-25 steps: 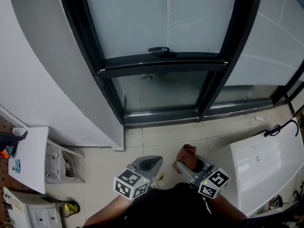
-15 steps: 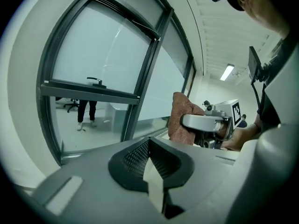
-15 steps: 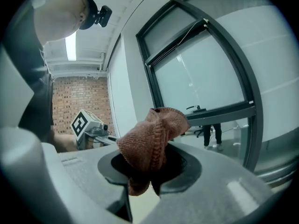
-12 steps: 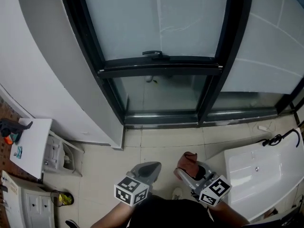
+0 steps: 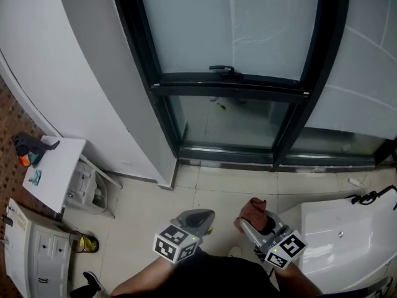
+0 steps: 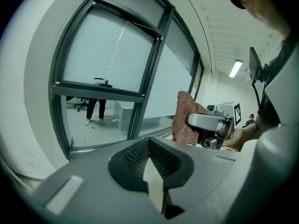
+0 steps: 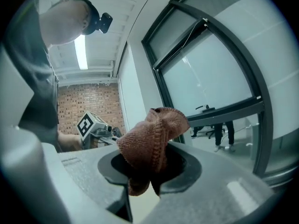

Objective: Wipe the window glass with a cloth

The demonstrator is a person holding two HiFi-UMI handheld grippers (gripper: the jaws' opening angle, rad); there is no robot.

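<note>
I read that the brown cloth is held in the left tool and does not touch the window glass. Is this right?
Not quite. The cloth is held in the right tool, not the left; the right gripper view shows it clamped between that tool's jaws. The left tool is shut on nothing. The cloth indeed does not touch the window glass.
</note>
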